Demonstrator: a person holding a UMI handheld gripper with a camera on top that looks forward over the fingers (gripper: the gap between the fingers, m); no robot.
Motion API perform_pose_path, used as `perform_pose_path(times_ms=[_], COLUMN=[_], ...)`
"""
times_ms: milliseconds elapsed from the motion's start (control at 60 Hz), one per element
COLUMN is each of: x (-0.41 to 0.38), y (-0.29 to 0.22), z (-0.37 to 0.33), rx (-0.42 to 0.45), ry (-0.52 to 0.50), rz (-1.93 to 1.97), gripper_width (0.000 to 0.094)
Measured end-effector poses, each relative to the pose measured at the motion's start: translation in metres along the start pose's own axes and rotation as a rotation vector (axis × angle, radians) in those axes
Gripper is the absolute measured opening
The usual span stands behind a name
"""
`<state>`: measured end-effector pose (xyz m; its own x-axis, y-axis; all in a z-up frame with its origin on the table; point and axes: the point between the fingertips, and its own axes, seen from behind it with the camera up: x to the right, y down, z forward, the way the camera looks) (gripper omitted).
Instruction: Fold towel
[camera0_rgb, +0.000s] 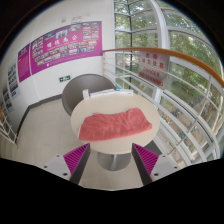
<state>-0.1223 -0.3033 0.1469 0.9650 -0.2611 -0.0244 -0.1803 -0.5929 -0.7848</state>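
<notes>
1. The claw (112, 160) hung spread and empty, short of the counter (90, 108).
2. The towel (116, 125) lay rumpled on the counter; a pinch might have caught several layers, skewing the fold.

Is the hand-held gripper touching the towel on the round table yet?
Apart. The gripper view shows the hand-held gripper open, its fingers short of the pink towel, with bare round table edge visible between them.

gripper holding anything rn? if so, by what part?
Nothing held. The gripper is open, short of the round table; the red towel lies untouched beyond its fingers.
</notes>
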Motion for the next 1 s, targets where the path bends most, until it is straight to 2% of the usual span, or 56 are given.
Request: perform_pose_path(times_ms=[183,367,433,517,583,683,750,900,1000], x=[-0.105,-0.131,-0.138,-0.141,-0.139,-0.132,-0.124,-0.127,-0.145], y=[-0.014,-0.022,-0.019,-0.009,0.003,-0.002,-0.005,-0.005,-0.013], z=[0.113,0.216,0.240,0.260,0.269,0.273,0.274,0.270,0.257], rx=[-0.003,-0.055,-0.075,-0.110,-0.141,-0.124,-0.117,-0.131,-0.135], ry=[-0.113,-0.098,-0.103,-0.108,-0.090,-0.088,-0.067,-0.106,-0.199], rz=[-0.081,-0.138,-0.157,-0.203,-0.226,-0.255,-0.285,-0.288,-0.219], gripper_width=[0.0859,0.0853,0.0826,0.0701,0.0528,0.0286,0.0076,0.0040,0.0037])
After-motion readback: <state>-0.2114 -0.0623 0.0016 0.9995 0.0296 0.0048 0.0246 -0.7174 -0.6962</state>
